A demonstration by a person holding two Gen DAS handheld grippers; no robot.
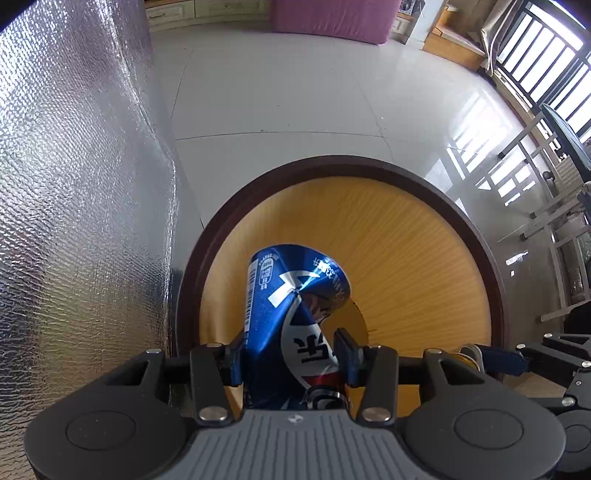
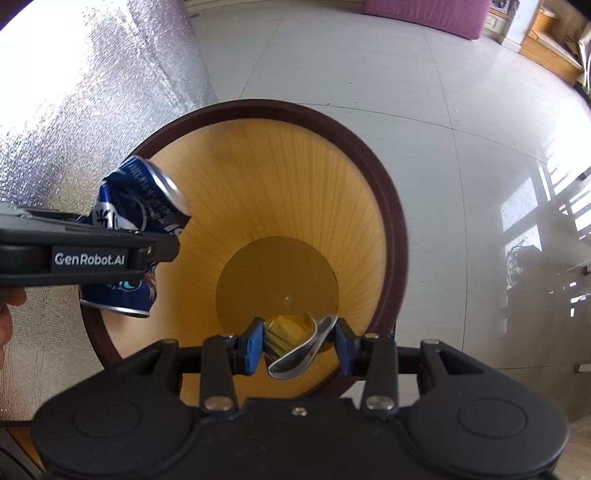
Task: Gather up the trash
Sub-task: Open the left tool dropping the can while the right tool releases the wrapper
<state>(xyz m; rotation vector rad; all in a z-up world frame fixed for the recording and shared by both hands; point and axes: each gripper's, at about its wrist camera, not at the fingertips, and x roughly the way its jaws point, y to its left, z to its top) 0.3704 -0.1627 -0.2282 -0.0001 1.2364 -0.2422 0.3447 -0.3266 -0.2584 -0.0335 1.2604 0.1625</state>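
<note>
A crushed blue drink can (image 1: 291, 295) sits between the blue pads of my left gripper (image 1: 290, 354), which is shut on it. It hangs over a round bin with a dark brown rim (image 1: 332, 162) and a yellow ribbed inside. In the right wrist view, my right gripper (image 2: 300, 343) is shut on a flattened gold can (image 2: 291, 339) above the same bin (image 2: 391, 206). The left gripper (image 2: 147, 251) and its blue can (image 2: 136, 199) are at the bin's left edge. The right gripper's fingers (image 1: 506, 363) show at the lower right of the left wrist view.
A silver foil-textured sheet (image 1: 74, 184) rises just left of the bin. White floor tiles (image 1: 295, 92) spread beyond it. A pink piece of furniture (image 1: 332, 18) stands far back, and a barred window (image 1: 546, 66) is at the right. A hand (image 2: 5, 317) shows at the left edge.
</note>
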